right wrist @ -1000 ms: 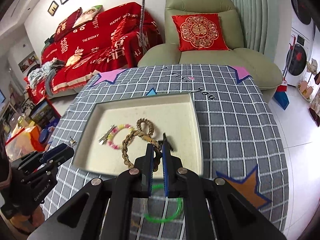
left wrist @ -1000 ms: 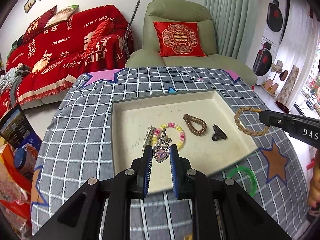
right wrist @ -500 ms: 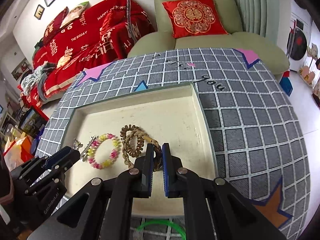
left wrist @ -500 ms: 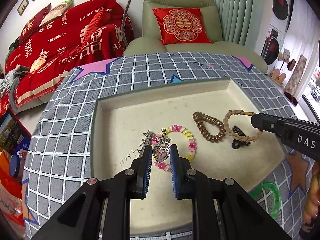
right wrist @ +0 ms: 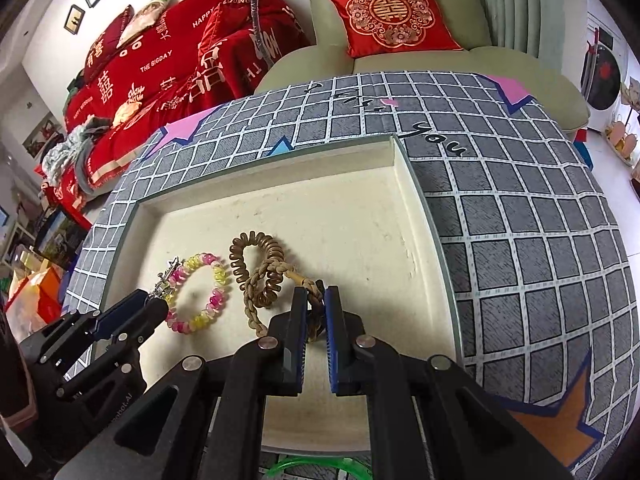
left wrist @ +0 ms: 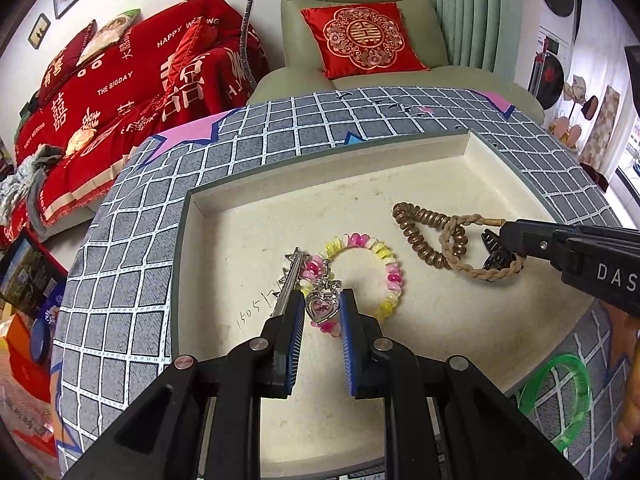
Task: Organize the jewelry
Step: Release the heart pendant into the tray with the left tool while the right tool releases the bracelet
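braided bracelet (right wrist: pixel 256 300), heart pendant (left wrist: pixel 320 307) lowered into tray (left wrist: pixel 248 216)

Two wrist fisheyes, both tilted down over my own fingers, close above the tray.

My left view looks along the left gripper (left wrist: pixel 320 308) from the tray's (left wrist: pixel 320 168) near edge, facing the armchair (left wrist: pixel 360 40) and sofa (left wrist: pixel 120 80); the right gripper (left wrist: pixel 508 236) comes in from its right side; my right view looks along the right gripper (right wrist: pixel 316 300) from a spot further right, facing the same way, with the left gripper (right wrist: pixel 156 304) at lower left; both share the tray (right wrist: pixel 400 152), the bead bracelet (left wrist: pixel 384 256) (right wrist: pixel 216 272), the checked cloth (left wrist: pixel 280 132) (right wrist: pixel 520 240) and the room behind.
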`<state>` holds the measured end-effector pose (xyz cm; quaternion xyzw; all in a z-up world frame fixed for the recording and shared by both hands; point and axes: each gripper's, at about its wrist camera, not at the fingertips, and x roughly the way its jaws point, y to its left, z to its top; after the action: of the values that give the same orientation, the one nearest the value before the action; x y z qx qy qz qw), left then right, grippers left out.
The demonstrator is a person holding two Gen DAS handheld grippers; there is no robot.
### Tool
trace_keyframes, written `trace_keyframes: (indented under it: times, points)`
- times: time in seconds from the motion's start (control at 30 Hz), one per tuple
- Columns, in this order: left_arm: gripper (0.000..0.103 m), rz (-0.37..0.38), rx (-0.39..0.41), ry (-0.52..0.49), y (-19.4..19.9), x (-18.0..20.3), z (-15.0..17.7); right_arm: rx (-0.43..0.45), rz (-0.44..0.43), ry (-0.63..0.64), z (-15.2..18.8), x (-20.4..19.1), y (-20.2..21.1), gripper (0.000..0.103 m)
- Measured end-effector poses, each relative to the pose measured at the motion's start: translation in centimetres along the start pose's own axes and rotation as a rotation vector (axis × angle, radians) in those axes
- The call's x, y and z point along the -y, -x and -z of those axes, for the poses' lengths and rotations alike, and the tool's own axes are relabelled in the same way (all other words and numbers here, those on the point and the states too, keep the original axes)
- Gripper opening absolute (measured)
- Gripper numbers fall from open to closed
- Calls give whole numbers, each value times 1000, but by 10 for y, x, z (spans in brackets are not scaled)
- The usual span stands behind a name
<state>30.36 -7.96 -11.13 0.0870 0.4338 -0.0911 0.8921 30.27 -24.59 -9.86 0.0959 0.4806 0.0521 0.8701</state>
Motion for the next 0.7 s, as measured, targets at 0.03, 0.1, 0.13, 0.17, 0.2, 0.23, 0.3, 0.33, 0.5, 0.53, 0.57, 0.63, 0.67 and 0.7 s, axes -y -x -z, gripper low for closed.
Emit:
trace_keyframes:
  times: [0.03, 0.1, 0.13, 0.17, 0.2, 0.23, 0.3, 0.33, 0.5, 0.53, 0.57, 0.63, 0.67, 0.7]
  points:
    - [30, -2, 0, -1, 0, 0, 0, -2, 0, 2, 0, 0, 0, 10]
    - [30, -10, -1, 3, -1, 0, 1, -4, 4, 3, 0, -1, -1, 10]
    - [30, -10, -3, 5, -1, 0, 1, -6, 3, 1, 0, -1, -2, 10]
    - [30, -9, -5, 5, -1, 0, 1, -9, 0, -2, 0, -1, -3, 11]
    - [30, -8, -6, 5, -1, 0, 2, -12, -2, -6, 0, 0, -3, 11]
    - [30, -9, -5, 3, -1, 1, 2, -16, -9, -11, 0, 1, -4, 13]
    - [30, -19, -4, -3, -1, 2, 2, -22, -17, -26, 0, 4, -6, 18]
    - [30, -21, -3, -6, -2, 2, 1, -20, -15, -33, 1, 5, -6, 22]
    - [30, -23, 1, 0, 0, 2, 0, 9, -24, -49, 0, 9, 3, 37]
    - [31, -23, 2, 2, 0, 1, 0, 14, -31, -57, 0, 10, 5, 37]
    - [61, -21, 3, 5, 1, 1, 0, 22, -40, -69, 0, 12, 10, 37]
    - [103, -40, 42, 32, 8, -1, -1, 36, -46, -83, 0, 14, 17, 38]
    - [103, -48, 70, 32, 13, -1, 0, 43, -50, -88, 0, 15, 22, 38]
    - [103, -49, 78, 22, 16, 1, -2, 49, -54, -90, 1, 15, 26, 38]
